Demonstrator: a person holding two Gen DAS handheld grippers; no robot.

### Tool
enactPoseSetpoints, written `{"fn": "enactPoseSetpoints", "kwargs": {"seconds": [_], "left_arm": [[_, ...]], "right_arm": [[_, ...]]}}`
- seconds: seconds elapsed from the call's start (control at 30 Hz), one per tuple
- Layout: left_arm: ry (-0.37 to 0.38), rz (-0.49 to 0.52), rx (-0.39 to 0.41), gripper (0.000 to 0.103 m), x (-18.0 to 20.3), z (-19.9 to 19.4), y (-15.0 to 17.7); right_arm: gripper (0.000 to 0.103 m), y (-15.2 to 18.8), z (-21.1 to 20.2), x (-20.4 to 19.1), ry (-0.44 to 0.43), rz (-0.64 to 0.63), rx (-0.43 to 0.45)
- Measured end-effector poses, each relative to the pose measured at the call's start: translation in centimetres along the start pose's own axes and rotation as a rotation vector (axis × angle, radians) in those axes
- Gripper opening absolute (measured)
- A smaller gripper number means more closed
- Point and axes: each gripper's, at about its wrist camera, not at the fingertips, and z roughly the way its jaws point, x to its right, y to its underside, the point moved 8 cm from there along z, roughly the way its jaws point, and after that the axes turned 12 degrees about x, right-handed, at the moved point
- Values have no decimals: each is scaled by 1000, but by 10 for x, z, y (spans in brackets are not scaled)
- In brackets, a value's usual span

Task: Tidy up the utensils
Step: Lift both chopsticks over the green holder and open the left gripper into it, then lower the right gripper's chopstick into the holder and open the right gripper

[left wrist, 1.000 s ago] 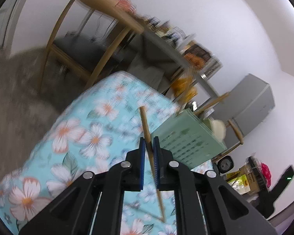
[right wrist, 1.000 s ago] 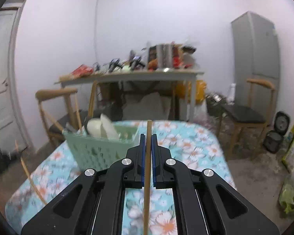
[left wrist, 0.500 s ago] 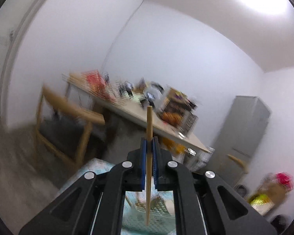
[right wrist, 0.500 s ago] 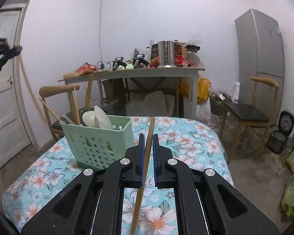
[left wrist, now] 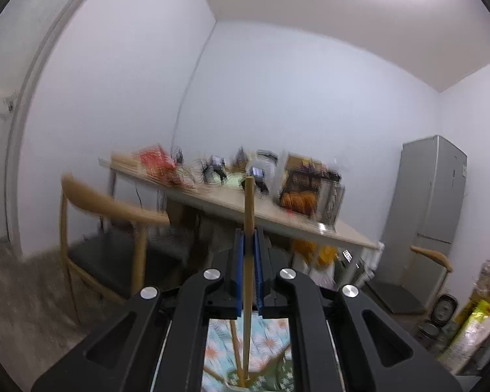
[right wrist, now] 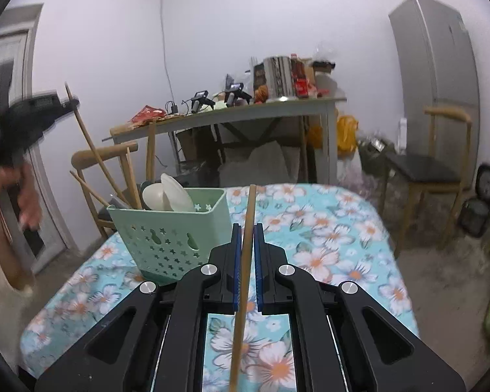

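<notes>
The left gripper clamps one wooden chopstick, raised above the green basket. The right gripper clenches a second chopstick over the floral tablecloth. The basket stands near the tabletop's left edge, holding spoons.

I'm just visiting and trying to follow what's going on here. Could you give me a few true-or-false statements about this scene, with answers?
1. Each gripper holds a wooden chopstick. True: the left gripper and right gripper each clamp one.
2. The green basket is empty. False: it holds white spoons and chopsticks.
3. The tablecloth is plain white. False: it is turquoise with flowers.
4. A grey fridge stands in the room. True.
</notes>
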Motion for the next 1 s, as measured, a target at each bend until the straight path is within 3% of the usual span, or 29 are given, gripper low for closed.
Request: {"fn": "enactPoseSetpoints", "kwargs": {"seconds": [0.07,0.17,0.2,0.23,0.3,0.33,0.53,0.67,0.8,1.0], "left_arm": [[0,-8,-53,5,-2,7,16],[15,-5,-192,7,-4,23,47],[22,1,-251,11,-6,27,60],[14,0,-262,16,-8,26,65],[5,-13,-230,55,-12,17,68],[10,-18,-192,61,-15,5,67],[4,20,-119,65,-45,-70,73],[-67,43,-123,65,-76,-114,105],[-89,-52,-250,65,-95,-119,137],[-95,-101,-250,65,-99,-119,132]], "right_arm": [[6,0,0,3,3,9,-5],[6,0,0,5,7,9,-5],[6,-1,0,4,5,6,-4],[6,-1,0,4,4,2,-5],[6,-2,-1,5,11,-12,2],[6,-2,-1,5,14,-14,4],[5,-5,-4,8,-16,31,10],[4,-20,-18,0,-41,29,60],[4,-36,-27,-16,-54,-22,90],[4,-63,-33,-41,-103,-15,112]]}}
